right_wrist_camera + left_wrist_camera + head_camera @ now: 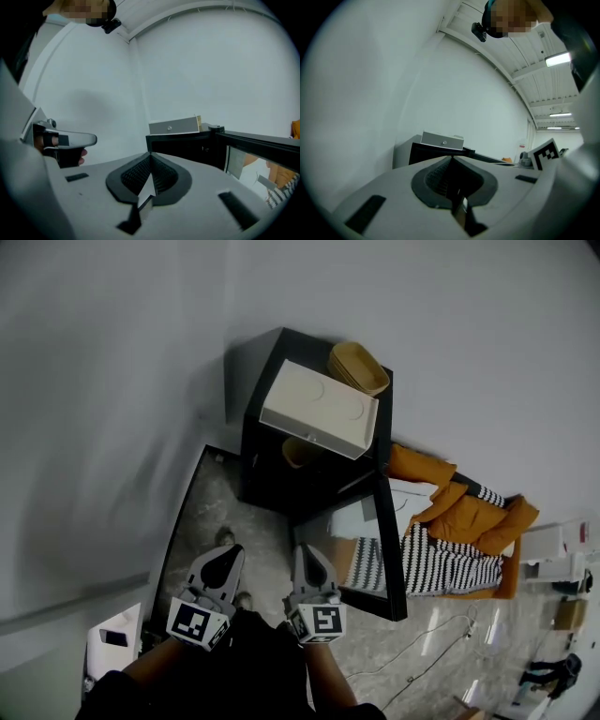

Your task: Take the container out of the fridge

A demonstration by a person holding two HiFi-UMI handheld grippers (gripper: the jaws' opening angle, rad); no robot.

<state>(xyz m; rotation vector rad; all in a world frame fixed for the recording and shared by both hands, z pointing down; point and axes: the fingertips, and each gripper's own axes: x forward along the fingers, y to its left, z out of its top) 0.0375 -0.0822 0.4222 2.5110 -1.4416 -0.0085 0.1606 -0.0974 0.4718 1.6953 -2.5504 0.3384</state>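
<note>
Left gripper (228, 557), right gripper (310, 557): my jaws closed, empty. Fridge (272, 474): door (380, 559) open. Risk: reaching in with jaws closed, I'd likely shove the container (298, 450) deeper.

A puffy orange jacket (464, 512) lies touching a black-and-white striped cloth (445, 563). A flat white box (321, 409) sits just beside a tan woven basket (358, 368). Behind them is a plain white wall (112, 381).
</note>
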